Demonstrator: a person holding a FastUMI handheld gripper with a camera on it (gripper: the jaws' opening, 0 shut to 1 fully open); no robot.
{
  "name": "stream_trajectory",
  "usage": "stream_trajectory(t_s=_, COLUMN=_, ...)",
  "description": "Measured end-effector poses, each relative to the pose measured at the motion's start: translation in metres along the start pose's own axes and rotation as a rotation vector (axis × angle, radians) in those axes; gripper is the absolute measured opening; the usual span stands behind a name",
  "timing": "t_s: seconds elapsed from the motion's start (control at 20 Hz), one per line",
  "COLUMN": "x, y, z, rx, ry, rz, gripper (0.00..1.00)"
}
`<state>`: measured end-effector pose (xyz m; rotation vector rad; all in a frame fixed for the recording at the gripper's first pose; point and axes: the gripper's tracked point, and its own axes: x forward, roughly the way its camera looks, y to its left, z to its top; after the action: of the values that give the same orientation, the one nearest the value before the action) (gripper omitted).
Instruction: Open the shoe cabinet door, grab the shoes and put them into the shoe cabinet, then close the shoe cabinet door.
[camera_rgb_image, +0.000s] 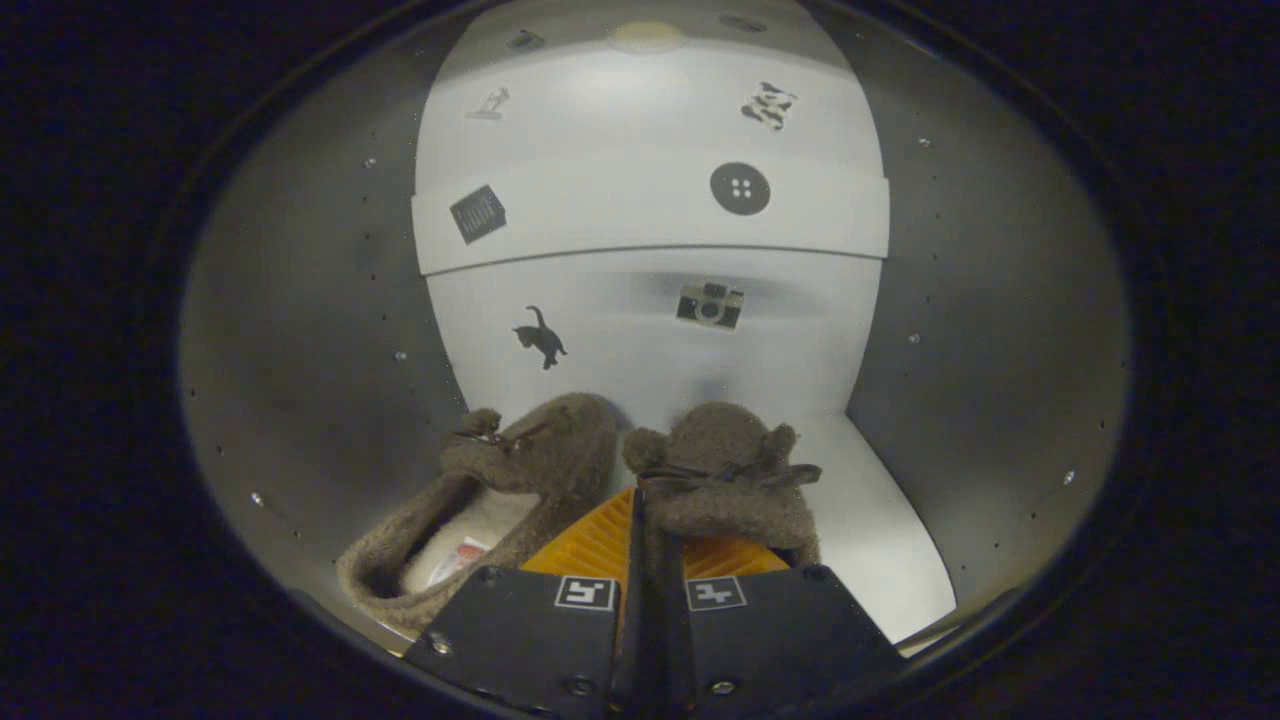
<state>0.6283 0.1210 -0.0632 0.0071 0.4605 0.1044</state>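
pinching the right slipper (722, 470), gripper (648, 545) nearly closed; left slipper's (500, 490) label (458, 560) unreadable; inside cabinet (300, 350)

gripper (640, 530) | two flat black blocks with small screws | one square black-and-white tag on each | ridged pads (600, 545) at 12 o'clock

You're looking into a home-style shoe cabinet (300, 330), it seems: pale walls with shelf-pin holes, fuzzy brown slippers (560, 470) on its floor, and playful stickers (540, 337) on the back panel.

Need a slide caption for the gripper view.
Gripper shut on the right slipper, left slipper beside it, inside the cabinet.
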Motion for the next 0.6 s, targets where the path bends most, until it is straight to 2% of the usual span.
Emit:
stream_trajectory(t_s=0.15, x=0.001, y=0.004, z=-0.005, rx=-0.033, ry=0.035, rz=-0.027, gripper=0.17)
stream_trajectory(t_s=0.25, x=-0.001, y=0.009, z=-0.005, rx=-0.033, ry=0.031, rz=-0.014, gripper=0.22)
stream_trajectory(t_s=0.4, x=-0.018, y=0.007, z=0.0, rx=-0.041, ry=-0.005, rz=-0.026, gripper=0.45)
stream_trajectory(t_s=0.45, x=-0.025, y=0.008, z=0.0, rx=-0.038, ry=-0.016, rz=-0.024, gripper=0.45)
stream_trajectory(t_s=0.55, x=-0.042, y=0.008, z=0.001, rx=-0.039, ry=-0.045, rz=-0.032, gripper=0.55)
stream_trajectory(t_s=0.6, x=-0.052, y=0.009, z=0.001, rx=-0.039, ry=-0.063, rz=-0.027, gripper=0.68)
